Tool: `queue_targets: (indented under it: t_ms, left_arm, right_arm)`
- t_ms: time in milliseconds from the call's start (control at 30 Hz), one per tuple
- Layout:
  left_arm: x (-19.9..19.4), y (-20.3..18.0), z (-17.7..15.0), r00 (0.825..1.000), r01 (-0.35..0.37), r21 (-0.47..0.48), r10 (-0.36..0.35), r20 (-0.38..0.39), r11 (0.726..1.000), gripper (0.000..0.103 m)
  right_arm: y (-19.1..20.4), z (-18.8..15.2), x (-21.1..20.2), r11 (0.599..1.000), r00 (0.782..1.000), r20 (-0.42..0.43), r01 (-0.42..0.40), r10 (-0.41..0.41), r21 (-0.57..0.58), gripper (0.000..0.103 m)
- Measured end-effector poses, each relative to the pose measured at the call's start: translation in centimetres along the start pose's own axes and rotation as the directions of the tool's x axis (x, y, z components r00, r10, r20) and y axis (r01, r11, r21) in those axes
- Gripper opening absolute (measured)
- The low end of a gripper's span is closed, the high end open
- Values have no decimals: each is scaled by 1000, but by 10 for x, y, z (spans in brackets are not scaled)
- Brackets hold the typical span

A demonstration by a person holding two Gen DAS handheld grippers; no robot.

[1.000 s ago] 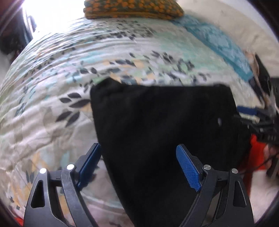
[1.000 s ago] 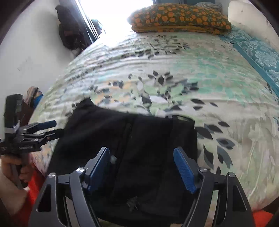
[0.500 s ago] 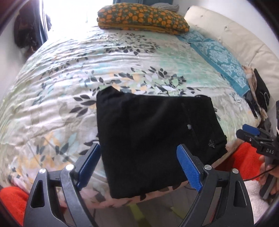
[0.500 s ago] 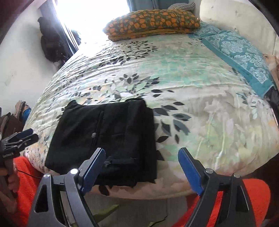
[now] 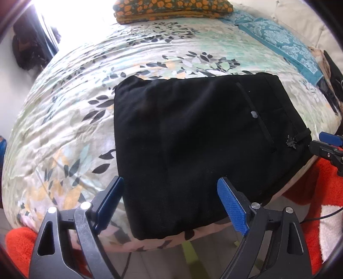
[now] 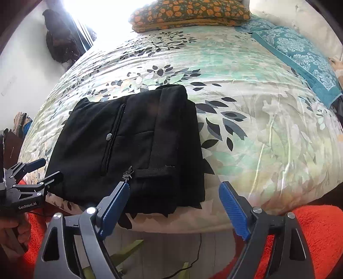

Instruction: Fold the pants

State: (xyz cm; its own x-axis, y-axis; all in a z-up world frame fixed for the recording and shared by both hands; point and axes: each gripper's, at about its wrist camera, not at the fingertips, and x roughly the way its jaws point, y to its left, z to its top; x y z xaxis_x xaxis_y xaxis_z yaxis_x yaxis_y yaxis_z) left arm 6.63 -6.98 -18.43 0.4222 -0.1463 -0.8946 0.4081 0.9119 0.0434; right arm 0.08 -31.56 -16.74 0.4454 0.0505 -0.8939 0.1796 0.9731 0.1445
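Evidently the black pants (image 5: 193, 139) are already folded into a compact rectangle, lying on the floral bedspread (image 6: 246, 111) close to the bed's near edge — within easy reach and well apart from the orange-patterned pillow (image 6: 188, 12) at the far end. Both claws hang just off that edge, the left claw (image 5: 171, 206) and the right claw (image 6: 173, 206) spread wide and gripping nothing — the fold looks finished.
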Motion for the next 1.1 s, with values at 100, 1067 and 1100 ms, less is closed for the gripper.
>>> queue_targets:
  t_ms: [100,1067,1100]
  left_arm:
    - [-1,0,0,1000,-14,7,14,7,1000,90]
    - [83,80,49,896,419,-200,-439,-66,886,51]
    - [81,83,50,899,413,-224,-435,-56,883,36]
  right_arm:
    - [2,-1,0,1000,1000,-3,-4,4,-5,85]
    - [-37,63,110,867,845,-196,-490,498,90,67]
    - [-37,64,108,864,843,-188,-495,504,94,54]
